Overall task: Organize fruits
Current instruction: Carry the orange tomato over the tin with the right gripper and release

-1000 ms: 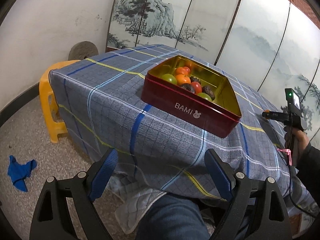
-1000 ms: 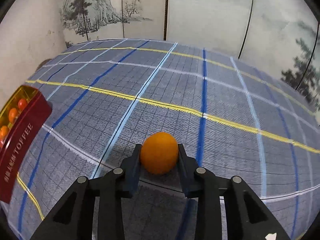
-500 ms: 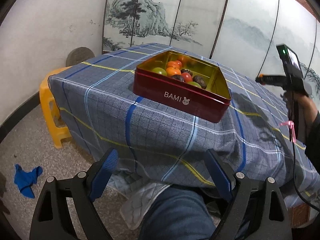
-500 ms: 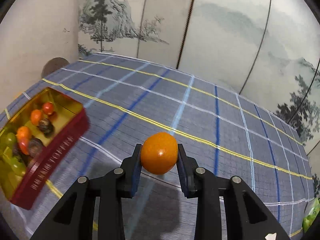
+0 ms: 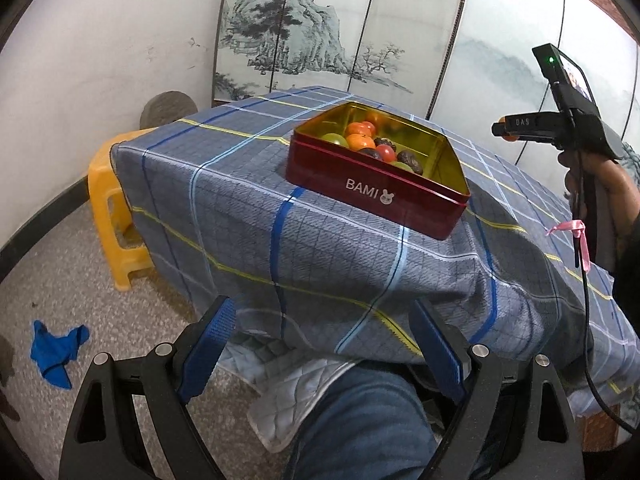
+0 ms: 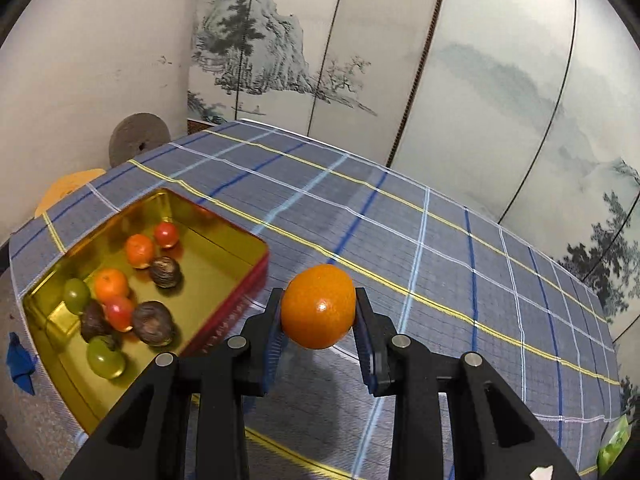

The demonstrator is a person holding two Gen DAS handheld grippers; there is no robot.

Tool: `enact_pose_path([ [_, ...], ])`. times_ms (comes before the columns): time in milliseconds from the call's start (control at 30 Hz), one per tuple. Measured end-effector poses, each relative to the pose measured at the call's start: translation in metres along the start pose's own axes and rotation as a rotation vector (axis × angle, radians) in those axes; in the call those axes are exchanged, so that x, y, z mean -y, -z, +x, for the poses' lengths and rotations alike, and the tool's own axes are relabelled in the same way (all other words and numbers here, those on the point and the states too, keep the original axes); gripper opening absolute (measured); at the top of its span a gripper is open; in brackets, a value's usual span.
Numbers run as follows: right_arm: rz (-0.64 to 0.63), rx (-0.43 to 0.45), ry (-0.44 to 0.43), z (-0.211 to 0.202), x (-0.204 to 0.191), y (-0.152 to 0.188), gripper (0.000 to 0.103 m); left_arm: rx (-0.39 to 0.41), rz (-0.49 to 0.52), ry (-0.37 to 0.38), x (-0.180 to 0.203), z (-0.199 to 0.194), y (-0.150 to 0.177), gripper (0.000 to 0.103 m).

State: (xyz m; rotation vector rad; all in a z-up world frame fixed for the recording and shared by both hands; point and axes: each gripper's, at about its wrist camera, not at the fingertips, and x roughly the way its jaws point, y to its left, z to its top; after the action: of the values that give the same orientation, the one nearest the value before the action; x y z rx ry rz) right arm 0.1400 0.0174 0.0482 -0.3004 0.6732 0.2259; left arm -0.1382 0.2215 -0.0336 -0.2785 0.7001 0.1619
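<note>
Right claw (image 6: 318, 314) is clamped narrow on a round, glossy orange mandarin (image 6: 318, 306), blue pads pressing it on both sides, and it has just swung away from the open stretch of blue checked cloth and up toward the box: a second ago only a red sliver of that box showed at the left edge of the right wrist view, and now its whole gold inside is in sight just left of the fruit. The mandarin hangs in the air near the box's near right rim, not yet over the opening. That red rectangular tin with the gold lining (image 6: 224, 280) sits on the cloth-covered desk (image 6: 440, 264) and already holds two small oranges, two red tomatoes, two green grapes and three or four dark wrinkled fruits. From the other side, the person's right hand (image 5: 608, 184) has risen beside the tin with the handle held high. Left claw (image 5: 320, 344) stands wide and empty, low off the desk's front edge above a blue-trousered knee, doing nothing for now. So the carry is well on; what is left, I'd say, is a short drift left over the rim and a release
</note>
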Motion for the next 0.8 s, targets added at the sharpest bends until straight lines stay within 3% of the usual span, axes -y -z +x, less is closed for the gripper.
enact_pose_path([
  [800, -0.103, 0.037, -0.044, -0.031, -0.079, -0.016, 0.029, -0.017, -0.075, -0.008, -0.036, -0.011, 0.018, 0.088],
])
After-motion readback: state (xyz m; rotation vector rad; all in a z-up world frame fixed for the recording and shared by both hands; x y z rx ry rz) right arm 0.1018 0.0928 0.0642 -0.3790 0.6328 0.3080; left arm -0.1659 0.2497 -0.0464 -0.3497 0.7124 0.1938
